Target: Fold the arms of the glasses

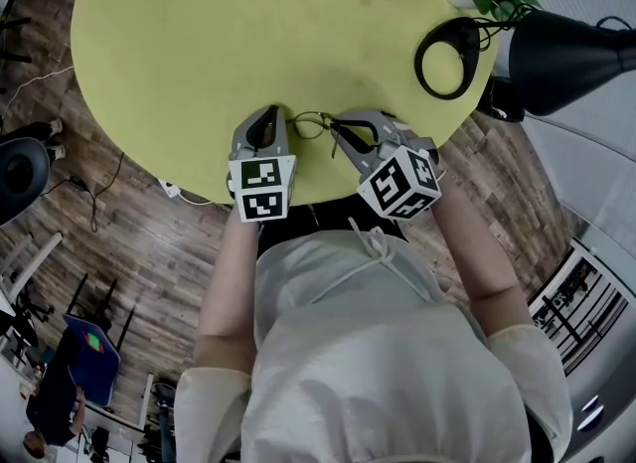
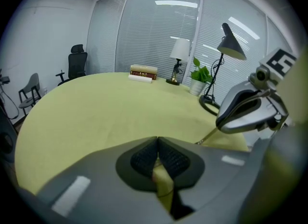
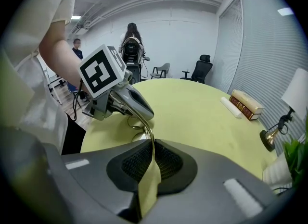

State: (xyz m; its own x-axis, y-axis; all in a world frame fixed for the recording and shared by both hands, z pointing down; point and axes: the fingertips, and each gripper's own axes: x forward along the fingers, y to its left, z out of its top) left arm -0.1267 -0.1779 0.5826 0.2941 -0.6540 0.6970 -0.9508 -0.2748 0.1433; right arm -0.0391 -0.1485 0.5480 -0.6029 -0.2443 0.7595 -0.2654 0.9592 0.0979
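While the glasses (image 1: 314, 125) hang at the table's (image 1: 248, 34) near edge, the right gripper (image 3: 150, 147) is clamped on one thin arm (image 3: 143, 120). The left gripper (image 2: 157, 143), jaws together, seems to pin the other end. Judged mid-fold; next move: swing that arm inward gently.

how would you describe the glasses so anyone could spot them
On the round yellow-green table, look at the near edge where the left gripper and right gripper meet. The glasses are the thin wire frame pinched between them, far slighter than the black lamp base.
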